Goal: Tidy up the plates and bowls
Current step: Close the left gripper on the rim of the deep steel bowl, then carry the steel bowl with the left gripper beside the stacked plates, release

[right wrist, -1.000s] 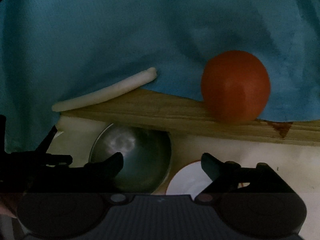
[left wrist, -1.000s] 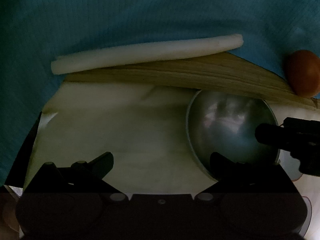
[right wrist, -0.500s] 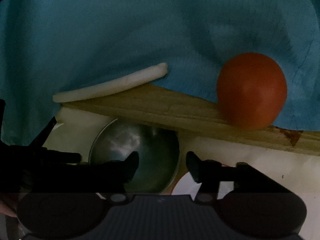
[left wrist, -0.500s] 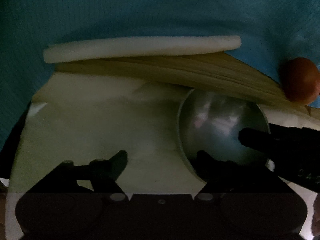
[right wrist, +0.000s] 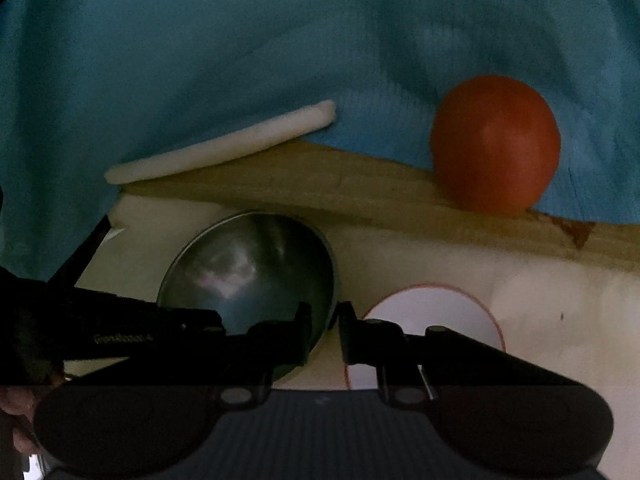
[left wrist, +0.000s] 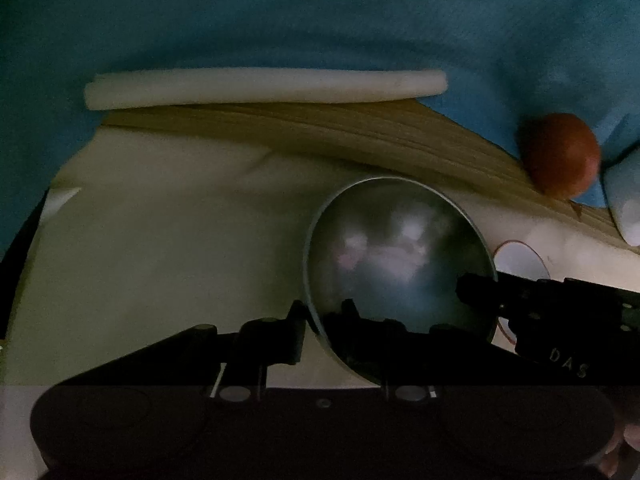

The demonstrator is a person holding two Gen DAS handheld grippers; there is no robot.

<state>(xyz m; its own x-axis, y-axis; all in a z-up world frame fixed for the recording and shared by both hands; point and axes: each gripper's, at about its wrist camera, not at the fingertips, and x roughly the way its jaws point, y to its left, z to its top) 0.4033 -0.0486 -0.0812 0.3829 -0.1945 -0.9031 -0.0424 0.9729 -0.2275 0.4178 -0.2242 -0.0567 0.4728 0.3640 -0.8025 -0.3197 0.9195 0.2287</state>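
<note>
A shiny metal bowl (left wrist: 400, 256) sits on a cream surface; it also shows in the right wrist view (right wrist: 248, 272). My left gripper (left wrist: 322, 312) is shut on the bowl's left rim. My right gripper (right wrist: 324, 316) is shut on the bowl's right rim. A small white plate with a red edge (right wrist: 432, 312) lies just right of the bowl; it also shows in the left wrist view (left wrist: 520, 260).
A wooden board edge (right wrist: 320, 184) runs behind the bowl. An orange-red ball (right wrist: 496, 144) rests on it at the right. A white roll (left wrist: 264, 88) lies along the board on a blue cloth (left wrist: 320, 20).
Both grippers have closed from open onto opposite sides of the bowl's rim and moved in closer to it.
</note>
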